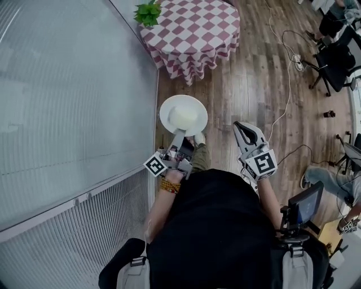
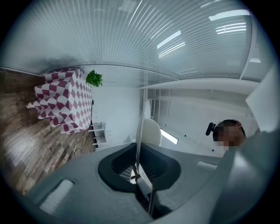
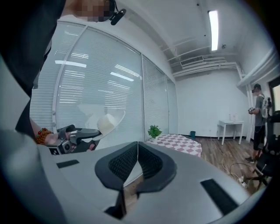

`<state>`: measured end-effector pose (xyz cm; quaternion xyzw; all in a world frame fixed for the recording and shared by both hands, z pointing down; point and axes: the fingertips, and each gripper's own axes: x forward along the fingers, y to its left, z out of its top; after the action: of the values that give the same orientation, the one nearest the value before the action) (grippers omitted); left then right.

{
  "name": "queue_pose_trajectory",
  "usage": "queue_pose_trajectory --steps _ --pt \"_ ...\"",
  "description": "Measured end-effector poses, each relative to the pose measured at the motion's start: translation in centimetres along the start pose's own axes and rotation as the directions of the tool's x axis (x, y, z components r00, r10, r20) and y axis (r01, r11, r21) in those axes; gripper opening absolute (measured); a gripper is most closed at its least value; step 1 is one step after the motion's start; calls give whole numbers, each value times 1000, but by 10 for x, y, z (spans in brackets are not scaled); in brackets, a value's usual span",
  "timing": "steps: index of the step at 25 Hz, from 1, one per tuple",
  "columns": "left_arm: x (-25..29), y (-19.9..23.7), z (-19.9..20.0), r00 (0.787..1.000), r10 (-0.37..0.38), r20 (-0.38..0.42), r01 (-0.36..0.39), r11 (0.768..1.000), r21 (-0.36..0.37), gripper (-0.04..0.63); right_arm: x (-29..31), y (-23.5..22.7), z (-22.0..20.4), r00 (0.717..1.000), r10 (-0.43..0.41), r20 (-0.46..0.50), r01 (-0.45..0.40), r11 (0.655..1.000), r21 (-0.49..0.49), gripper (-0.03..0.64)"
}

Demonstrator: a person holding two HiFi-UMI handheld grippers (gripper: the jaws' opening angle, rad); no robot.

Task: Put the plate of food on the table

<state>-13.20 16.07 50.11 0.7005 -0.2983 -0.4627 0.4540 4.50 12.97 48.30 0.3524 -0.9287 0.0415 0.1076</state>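
Fingers (image 2: 116, 166) of left gripper (image 1: 179, 136): clenched on near rim of plate (image 1: 167, 107). Right gripper (image 1: 243, 127) fingers (image 3: 118, 166): pressed together, empty. Checkered worktop (image 1: 192, 28) well ahead of fingers; open floor (image 1: 248, 84) between.

White plate (image 1: 167, 108) aloft, checkered table (image 1: 192, 28) well apart

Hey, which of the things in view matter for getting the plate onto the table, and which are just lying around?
Part of the job: plate with the white food, clamped by its rim in the left gripper; checked-cloth table.

Just around: potted plant on the table, black chair, floor cable, the shut, empty right gripper.
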Motion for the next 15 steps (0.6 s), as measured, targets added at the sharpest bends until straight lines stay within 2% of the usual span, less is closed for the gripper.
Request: queue_pose_trajectory --steps 4,7,15 --pt "48 21 40 999 -20 -27 19 1000 -8 15 61 -18 28 999 40 22 -39 999 -10 12" --pt "74 40 69 999 -35 -34 35 999 -11 15 95 -33 36 999 35 19 -34 999 -5 12" --pt "104 67 118 1000 -29 5 29 1000 -8 15 165 -60 36 997 75 -27 -75 997 2 12"
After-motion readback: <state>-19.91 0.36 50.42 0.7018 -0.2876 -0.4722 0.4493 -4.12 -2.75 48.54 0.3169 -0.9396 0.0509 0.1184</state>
